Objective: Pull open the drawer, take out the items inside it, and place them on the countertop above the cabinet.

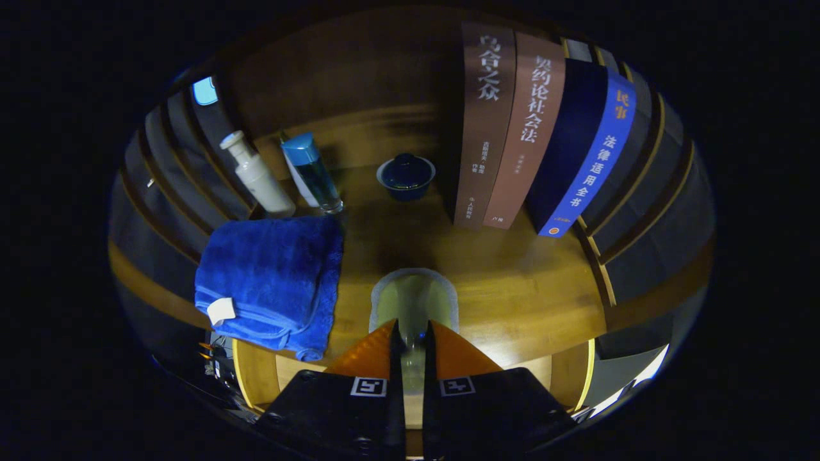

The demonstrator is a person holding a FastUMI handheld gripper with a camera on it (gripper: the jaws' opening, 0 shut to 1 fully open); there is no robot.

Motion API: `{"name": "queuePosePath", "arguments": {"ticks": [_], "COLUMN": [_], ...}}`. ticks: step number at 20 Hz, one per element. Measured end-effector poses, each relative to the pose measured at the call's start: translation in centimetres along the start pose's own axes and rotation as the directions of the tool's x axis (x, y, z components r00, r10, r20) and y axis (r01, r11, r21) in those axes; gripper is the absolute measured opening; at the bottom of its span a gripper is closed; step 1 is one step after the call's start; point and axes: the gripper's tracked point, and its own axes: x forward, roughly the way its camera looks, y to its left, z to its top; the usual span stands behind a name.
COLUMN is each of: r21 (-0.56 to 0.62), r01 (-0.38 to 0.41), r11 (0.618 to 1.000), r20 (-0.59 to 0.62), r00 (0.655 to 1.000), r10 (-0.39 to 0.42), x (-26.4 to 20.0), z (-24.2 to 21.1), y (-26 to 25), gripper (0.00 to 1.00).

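Gripper view: claw (411, 339) nearly closed, fingers clamped on the near edge of a pale green sponge-like pad (414, 299) with a whitish rim, held just over the wooden table (525, 288). Near end of the pad hidden between the fingers.

Far left: white bottle (256, 174) leaning, beside it a clear bottle with a blue cap (312, 169) holding bluish liquid, both tilted toward the slatted wall. Just in front of them, folded blue towel (269, 282) with a white tag, overhanging the table's near edge.

Beyond the claw, small dark blue lidded bowl (406, 176); contents hidden by the lid.

Right of it, row of upright books (544, 134), two brown, two blue.

Below the table edge, open drawer (256, 374), interior mostly blocked by the claw body.
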Motion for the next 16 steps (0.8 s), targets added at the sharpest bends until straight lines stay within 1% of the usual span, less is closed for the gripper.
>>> {"name": "queuePosePath", "arguments": {"ticks": [3,5,7,9,10,12,14,16], "r21": [-0.008,-0.012,-0.020,-0.009,-0.008,-0.046,-0.086,-0.087], "r01": [0.001,0.012,0.018,-0.005,-0.007,0.003,0.034,0.044], "r11": [1.000,1.000,1.000,1.000,1.000,0.999,0.996,0.995], "r20": [-0.021,-0.015,-0.025,-0.029,-0.027,-0.010,0.020,0.067], "r00": [1.000,1.000,1.000,1.000,1.000,1.000,0.999,0.997], "r10": [-0.002,-0.012,-0.018,0.004,0.007,-0.004,-0.033,-0.038], "x": [1.8,2.3,2.5,2.4,2.5,2.6,2.0,1.1], "z": [0.6,1.4,1.4,1.3,1.3,1.4,1.3,1.7], "y": [0.2,0.2,0.4,1.0,1.3,1.2,1.0,1.3], "gripper": [0.15,0.15,0.18,0.24,0.39,0.68,0.97,0.98]}}
